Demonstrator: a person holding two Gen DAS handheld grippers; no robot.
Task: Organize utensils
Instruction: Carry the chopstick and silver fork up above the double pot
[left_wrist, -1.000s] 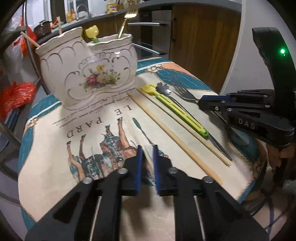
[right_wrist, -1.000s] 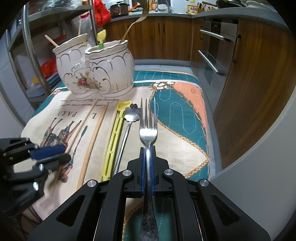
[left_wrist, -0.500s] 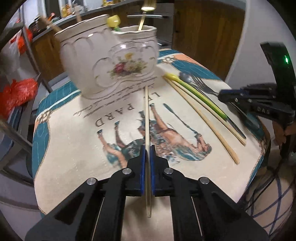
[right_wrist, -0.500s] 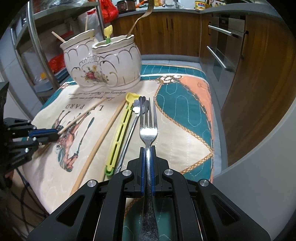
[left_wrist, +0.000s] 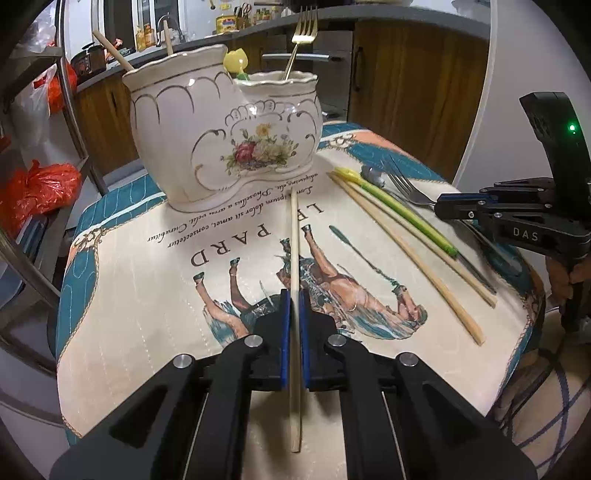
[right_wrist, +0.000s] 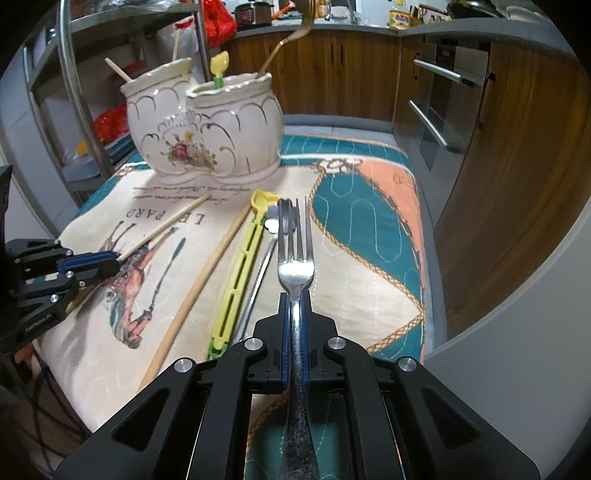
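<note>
The ceramic holder (left_wrist: 225, 136), a white two-pocket pot with a flower print, stands at the far end of the printed cloth (left_wrist: 147, 295) and already has some pieces in it: two wooden sticks in its taller pocket, a gold fork (left_wrist: 299, 40) and a small yellow spoon (left_wrist: 235, 62) in the lower one. So part of the sorting looks done.

Both tools are loaded. The left gripper (left_wrist: 292, 325) is clenched on a chopstick (left_wrist: 294, 236) whose far tip points at the holder's base and stops just short of it. The right gripper (right_wrist: 295, 321) grips a steel fork (right_wrist: 295, 266) by the neck, tines toward the holder; it seems raised off the cloth, though I cannot tell for certain.

In front of the holder, on the cloth, lie two more chopsticks (left_wrist: 402, 243), a long yellow-green plastic utensil (right_wrist: 240, 269) and a thin metal spoon (right_wrist: 258, 280) just beside it, all near one another.

By my judgement the job is around the middle: two pieces in hand, four waiting.
</note>
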